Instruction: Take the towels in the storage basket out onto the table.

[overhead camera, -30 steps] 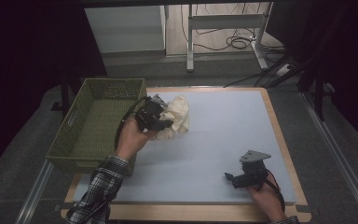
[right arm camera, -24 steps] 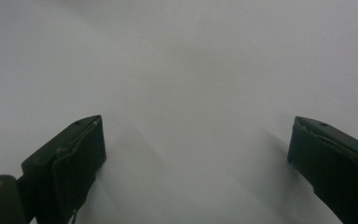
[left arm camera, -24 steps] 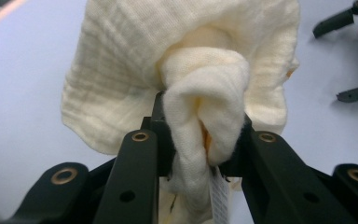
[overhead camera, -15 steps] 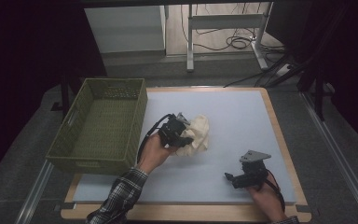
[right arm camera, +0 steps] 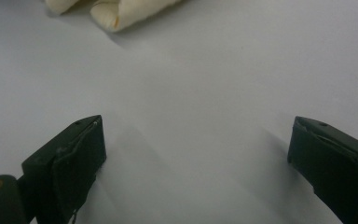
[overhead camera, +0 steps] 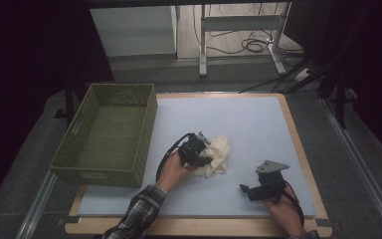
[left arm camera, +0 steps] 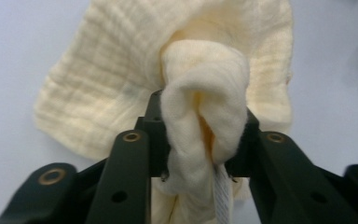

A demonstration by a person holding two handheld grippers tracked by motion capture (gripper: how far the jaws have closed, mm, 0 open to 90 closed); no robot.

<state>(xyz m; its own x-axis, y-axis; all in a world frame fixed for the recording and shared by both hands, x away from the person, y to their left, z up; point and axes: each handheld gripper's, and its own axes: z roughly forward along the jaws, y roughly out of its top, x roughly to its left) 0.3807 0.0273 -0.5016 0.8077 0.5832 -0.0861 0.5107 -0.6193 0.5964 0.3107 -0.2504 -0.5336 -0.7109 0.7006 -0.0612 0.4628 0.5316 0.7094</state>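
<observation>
My left gripper [left arm camera: 200, 154] has a thick bunched fold of the cream muslin cloth [left arm camera: 168, 84] between its jaws, and those jaws have just been opening, so the fold sits slackly between the pads, more cradled than pinched, with a white woven tag [left arm camera: 223, 196] hanging below it. The rest of the cloth spreads out beyond in a crumpled fan on the pale blue mat [overhead camera: 248, 129], near the mat's middle and a little toward my side. My right gripper [right arm camera: 196, 154] rests low over bare mat with its jaws spread wide and nothing between them; a corner of the cloth lies well ahead of it. I judge this cloth light, soft and limp: it will sag and trail from any one hold and give no resistance, though its crinkled weave should not slip on the pads. The best hold is a gathered fold or a hemmed edge, pinched deep. Farther off to my left stands the olive green plastic basket [overhead camera: 79, 144], empty as far as I can see
</observation>
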